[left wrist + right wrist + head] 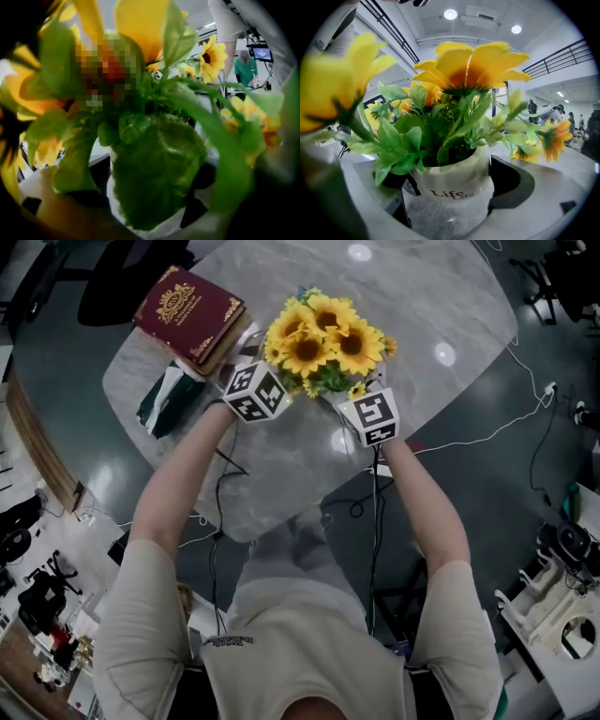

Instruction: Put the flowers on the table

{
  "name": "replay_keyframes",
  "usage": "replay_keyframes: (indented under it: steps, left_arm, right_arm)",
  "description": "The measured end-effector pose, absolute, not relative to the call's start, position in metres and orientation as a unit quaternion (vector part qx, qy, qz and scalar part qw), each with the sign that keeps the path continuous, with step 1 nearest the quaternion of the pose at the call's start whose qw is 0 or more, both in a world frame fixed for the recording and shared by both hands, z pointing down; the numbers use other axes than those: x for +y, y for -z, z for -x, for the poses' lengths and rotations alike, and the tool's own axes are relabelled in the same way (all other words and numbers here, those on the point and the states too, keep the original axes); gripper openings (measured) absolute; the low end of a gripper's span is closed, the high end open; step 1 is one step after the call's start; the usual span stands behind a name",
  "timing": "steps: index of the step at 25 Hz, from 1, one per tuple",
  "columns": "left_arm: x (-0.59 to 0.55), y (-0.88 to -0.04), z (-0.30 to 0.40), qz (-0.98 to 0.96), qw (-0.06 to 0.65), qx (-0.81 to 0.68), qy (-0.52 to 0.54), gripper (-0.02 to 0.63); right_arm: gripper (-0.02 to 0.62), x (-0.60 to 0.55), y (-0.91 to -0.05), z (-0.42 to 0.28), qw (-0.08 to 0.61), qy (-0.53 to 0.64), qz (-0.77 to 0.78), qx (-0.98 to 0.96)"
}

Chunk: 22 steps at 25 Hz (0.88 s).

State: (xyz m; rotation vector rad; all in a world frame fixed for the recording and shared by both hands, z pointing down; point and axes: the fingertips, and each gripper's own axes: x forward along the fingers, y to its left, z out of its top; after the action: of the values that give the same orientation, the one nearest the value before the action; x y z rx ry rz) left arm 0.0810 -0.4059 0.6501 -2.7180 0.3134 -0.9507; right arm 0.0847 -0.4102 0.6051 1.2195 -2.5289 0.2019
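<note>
A bunch of yellow sunflowers [323, 338] with green leaves stands in a white pot [447, 199] printed "Life". In the head view the blooms hide the pot over the grey marble table [441, 306]. My left gripper [255, 390] reaches in from the left and my right gripper [368, 416] from the right. In the right gripper view, my right gripper [449, 185] has its jaws against both sides of the pot. In the left gripper view, leaves cover most of the picture and my left gripper [145, 199] clasps the white pot [161, 228] low down. Whether the pot rests on the table cannot be told.
A thick red book [187, 313] lies at the table's far left, stacked on another book. A green and white cloth [169, 399] sits just in front of it. Cables [487, 432] trail over the floor to the right. People stand far off in the room [244, 65].
</note>
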Motion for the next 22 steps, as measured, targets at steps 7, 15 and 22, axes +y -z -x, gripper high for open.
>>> replay_keyframes:
  steps: [7, 15, 22]
  left_arm:
    - [-0.414, -0.680, -0.086, 0.925, 0.114, 0.108, 0.346, 0.469]
    - [-0.424, -0.683, -0.098, 0.933, 0.090, 0.100, 0.335, 0.469]
    - [-0.428, -0.685, -0.101, 0.937, 0.062, 0.093, 0.331, 0.469]
  right_arm:
    - [0.534, -0.419, -0.633, -0.091, 0.162, -0.077, -0.423, -0.888]
    - [0.534, -0.431, -0.636, -0.104, 0.140, -0.086, -0.425, -0.890]
    - [0.534, -0.438, -0.640, -0.108, 0.127, -0.105, -0.428, -0.889]
